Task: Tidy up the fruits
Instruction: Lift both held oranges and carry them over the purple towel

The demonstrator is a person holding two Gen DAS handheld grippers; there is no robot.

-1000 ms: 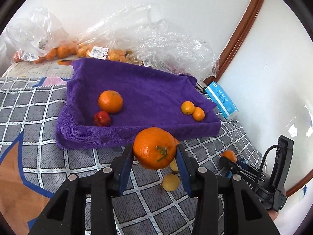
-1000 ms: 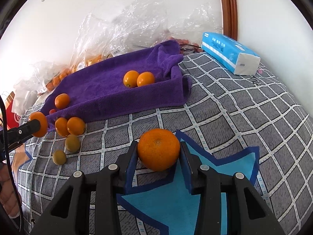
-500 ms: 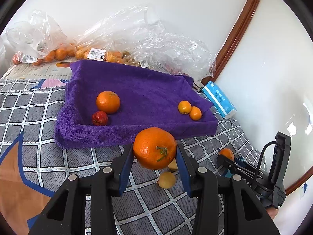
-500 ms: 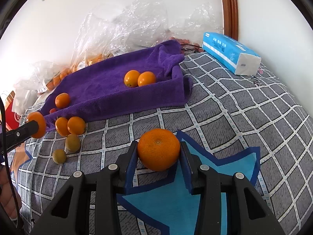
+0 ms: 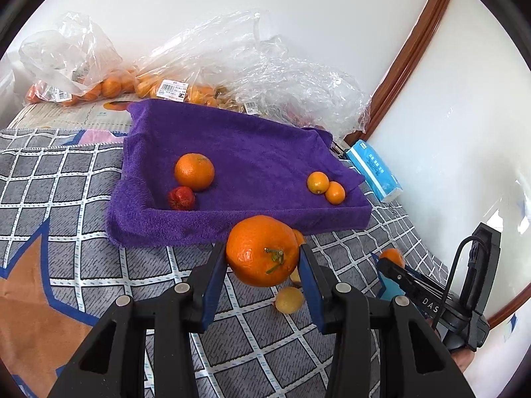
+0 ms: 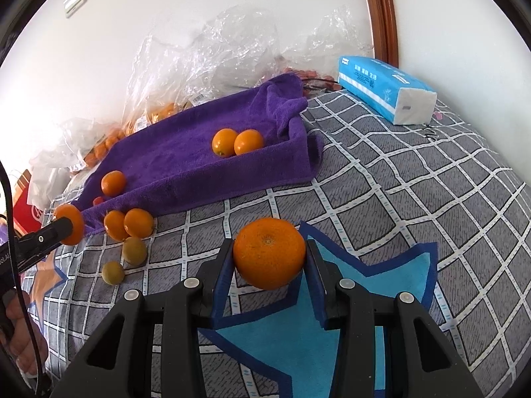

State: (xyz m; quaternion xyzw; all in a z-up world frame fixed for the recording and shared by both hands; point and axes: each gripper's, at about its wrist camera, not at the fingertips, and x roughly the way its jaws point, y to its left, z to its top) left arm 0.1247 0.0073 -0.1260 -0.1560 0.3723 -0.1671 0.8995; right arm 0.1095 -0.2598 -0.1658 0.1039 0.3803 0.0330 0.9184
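Note:
My left gripper [image 5: 262,265] is shut on a large orange [image 5: 262,253] with a green stem, held above the checked cover just in front of the purple towel tray [image 5: 232,229]. Inside the tray lie an orange [image 5: 194,171], a small red fruit [image 5: 181,198] and two small oranges [image 5: 325,187]. My right gripper [image 6: 269,265] is shut on another large orange [image 6: 268,252], over the blue star pattern. From the right wrist view, two oranges [image 6: 128,224] and two yellow-green fruits [image 6: 124,260] lie loose before the tray's near corner.
Clear plastic bags [image 5: 232,66] of fruit are heaped against the wall behind the tray. A blue tissue pack [image 6: 385,88] lies at the far right by the wooden door frame [image 5: 408,53]. A person's hand [image 6: 20,338] shows at the lower left of the right wrist view.
The left gripper has drifted slightly back and up with its orange, so the tray appears a little farther away. The right gripper and its orange have stayed put.

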